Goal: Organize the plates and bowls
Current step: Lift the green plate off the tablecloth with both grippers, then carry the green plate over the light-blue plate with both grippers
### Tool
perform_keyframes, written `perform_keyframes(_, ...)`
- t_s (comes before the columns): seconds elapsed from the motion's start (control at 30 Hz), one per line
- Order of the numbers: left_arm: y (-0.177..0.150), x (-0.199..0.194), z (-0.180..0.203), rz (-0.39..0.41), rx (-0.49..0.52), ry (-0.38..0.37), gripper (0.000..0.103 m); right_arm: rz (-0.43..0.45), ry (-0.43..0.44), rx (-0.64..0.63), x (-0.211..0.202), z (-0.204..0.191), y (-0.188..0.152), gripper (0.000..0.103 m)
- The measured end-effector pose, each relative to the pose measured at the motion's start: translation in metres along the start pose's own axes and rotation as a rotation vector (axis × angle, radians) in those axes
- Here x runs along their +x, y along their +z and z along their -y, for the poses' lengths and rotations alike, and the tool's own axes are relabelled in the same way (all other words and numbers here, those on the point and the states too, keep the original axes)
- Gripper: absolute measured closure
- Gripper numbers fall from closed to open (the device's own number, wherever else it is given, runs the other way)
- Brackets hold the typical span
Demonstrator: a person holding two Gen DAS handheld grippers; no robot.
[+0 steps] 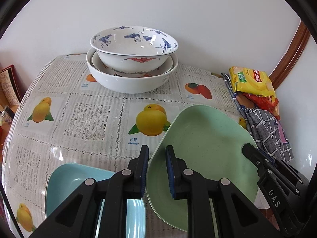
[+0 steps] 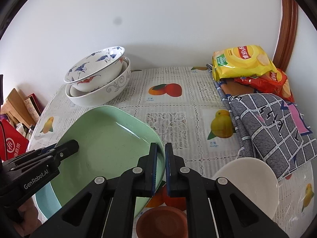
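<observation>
A green square plate (image 1: 204, 148) (image 2: 107, 144) is held tilted above the table, overlapping a light blue plate (image 1: 65, 184) (image 2: 46, 200). My right gripper (image 2: 161, 168) is shut on the green plate's right rim; it shows in the left wrist view (image 1: 257, 158). My left gripper (image 1: 157, 170) straddles the green plate's left rim with its jaws slightly apart; it shows in the right wrist view (image 2: 65, 148). Stacked white bowls with blue cranes (image 1: 132, 59) (image 2: 97, 75) stand at the back. A white plate (image 2: 251, 180) and a brown saucer (image 2: 162, 222) lie near my right gripper.
The table has a fruit-print cloth (image 1: 89, 109) (image 2: 178, 107). Yellow and red snack bags (image 1: 251, 83) (image 2: 243, 63) and a folded grey checked cloth (image 1: 267, 130) (image 2: 265, 125) lie along the right edge. A white wall is behind. Boxes (image 2: 17, 119) stand off the left edge.
</observation>
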State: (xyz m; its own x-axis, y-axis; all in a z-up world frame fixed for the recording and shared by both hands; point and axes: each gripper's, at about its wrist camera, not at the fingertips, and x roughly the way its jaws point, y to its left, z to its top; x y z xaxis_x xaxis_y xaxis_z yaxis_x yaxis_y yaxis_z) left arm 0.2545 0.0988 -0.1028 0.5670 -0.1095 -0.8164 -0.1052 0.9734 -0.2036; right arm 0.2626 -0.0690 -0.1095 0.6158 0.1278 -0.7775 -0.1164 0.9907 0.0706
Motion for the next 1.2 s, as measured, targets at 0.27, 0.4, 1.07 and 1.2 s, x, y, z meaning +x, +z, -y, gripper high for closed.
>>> perform_keyframes(0.27,-0.015,-0.044,0.02,0.067,0.038,0.001,0.086,0.054,0.009,0.019,-0.052,0.005,-0.014,0.096)
perform_keyframes(0.4,-0.028,-0.064,0.027,0.091,0.042,0.002,0.086,0.073,0.017,0.028,-0.074,0.009,-0.025,0.096)
perform_keyframes(1.07,-0.068,-0.115,0.035,0.165,0.054,-0.009,0.086,0.124,0.015,0.05,-0.128,0.012,-0.06,0.096)
perform_keyframes(1.2,-0.072,-0.119,0.03,0.174,0.049,-0.007,0.086,0.127,0.019,0.048,-0.131,0.007,-0.063,0.096)
